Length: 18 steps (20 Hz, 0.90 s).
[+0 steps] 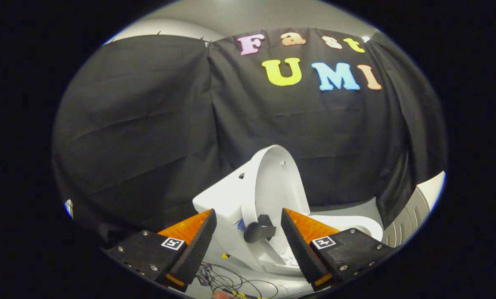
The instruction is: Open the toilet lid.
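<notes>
A white toilet stands just ahead of my fingers, in front of the black cloth wall. Its lid is raised, standing nearly upright and leaning back toward the tank. A black knob-like handle sticks out from the lid's lower part, right between my fingertips and a little beyond them. The seat and bowl rim lie to the right of the lid, behind my right finger. My gripper is open, its orange-and-black fingers spread on either side of the handle and touching nothing.
A tangle of thin wires lies on the pale floor below the toilet, between my fingers. A grey ribbed object stands at the right past the cloth's edge. The black cloth hangs close behind the toilet.
</notes>
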{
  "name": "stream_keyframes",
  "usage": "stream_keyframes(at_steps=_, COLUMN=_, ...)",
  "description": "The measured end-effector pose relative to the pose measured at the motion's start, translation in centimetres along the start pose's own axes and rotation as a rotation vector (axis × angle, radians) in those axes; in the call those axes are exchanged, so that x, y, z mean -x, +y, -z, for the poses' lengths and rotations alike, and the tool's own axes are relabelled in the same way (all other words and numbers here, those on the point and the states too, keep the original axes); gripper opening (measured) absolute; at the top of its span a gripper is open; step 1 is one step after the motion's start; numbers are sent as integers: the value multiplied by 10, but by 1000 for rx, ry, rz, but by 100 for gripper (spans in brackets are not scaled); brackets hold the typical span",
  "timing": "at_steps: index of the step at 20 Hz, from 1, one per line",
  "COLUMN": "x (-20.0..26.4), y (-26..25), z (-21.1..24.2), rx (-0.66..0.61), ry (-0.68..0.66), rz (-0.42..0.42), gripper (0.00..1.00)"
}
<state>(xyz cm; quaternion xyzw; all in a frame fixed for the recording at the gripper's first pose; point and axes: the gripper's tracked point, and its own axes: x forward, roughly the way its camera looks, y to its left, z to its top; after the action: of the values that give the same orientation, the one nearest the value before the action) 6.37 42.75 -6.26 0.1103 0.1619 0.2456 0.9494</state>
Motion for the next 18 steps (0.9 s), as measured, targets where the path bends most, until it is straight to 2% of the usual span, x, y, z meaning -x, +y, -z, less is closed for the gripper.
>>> stream_keyframes(at_steps=1, x=9, y=-8, z=-14, rx=18, ry=-38, rz=-3, gripper=95)
stream_keyframes(at_steps=5, x=36, y=-87, z=-60, rx=110, ry=-126, rz=97, gripper=95)
stream_keyframes(at_steps=7, x=47, y=-120, z=-69, rx=91, ry=-163, rz=119, gripper=95)
stream_keyframes(at_steps=9, x=61, y=-148, z=-79, rx=71, ry=-210, rz=105, gripper=95)
stream_keyframes(at_steps=13, x=95, y=-238, z=-86, rx=69, ry=-244, rz=194, gripper=95)
stream_keyframes(at_steps=18, x=144, y=-307, z=-85, rx=54, ry=-264, rz=286, gripper=95)
